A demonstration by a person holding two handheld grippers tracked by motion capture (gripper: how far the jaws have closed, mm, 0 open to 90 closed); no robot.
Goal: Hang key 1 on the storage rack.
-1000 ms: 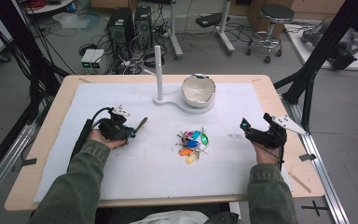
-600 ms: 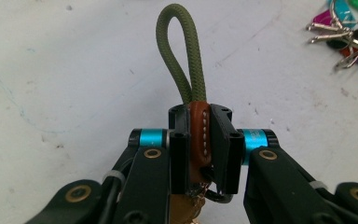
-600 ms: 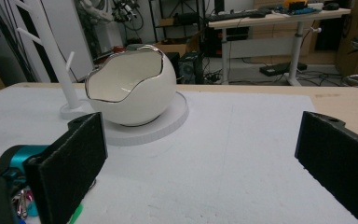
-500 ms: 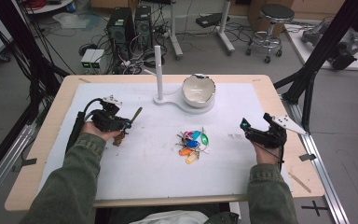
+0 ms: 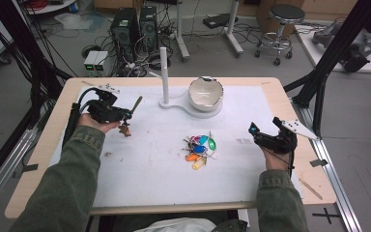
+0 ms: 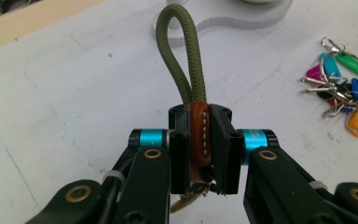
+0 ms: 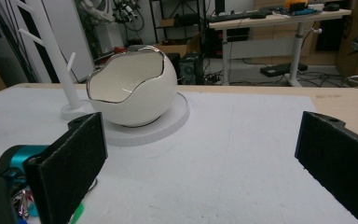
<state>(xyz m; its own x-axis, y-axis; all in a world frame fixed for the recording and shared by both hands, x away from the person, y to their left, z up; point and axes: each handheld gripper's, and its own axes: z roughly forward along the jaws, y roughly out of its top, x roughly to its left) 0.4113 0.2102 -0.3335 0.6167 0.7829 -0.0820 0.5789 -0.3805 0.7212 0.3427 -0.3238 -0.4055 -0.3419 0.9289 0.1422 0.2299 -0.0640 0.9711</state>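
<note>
Keyring [image 6: 199,135]: brown leather tab clamped between left tongs [image 6: 200,149], green loop ahead, lifted off mat. Right tongs [image 7: 200,158] apart, empty. Step: carry. Next, likely: hook loop over stand [image 5: 164,72].

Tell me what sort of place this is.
Probably a lab or workshop: computer towers and loose cables on the floor beyond the table, a rolling stool, and a black metal frame around the workspace.
</note>
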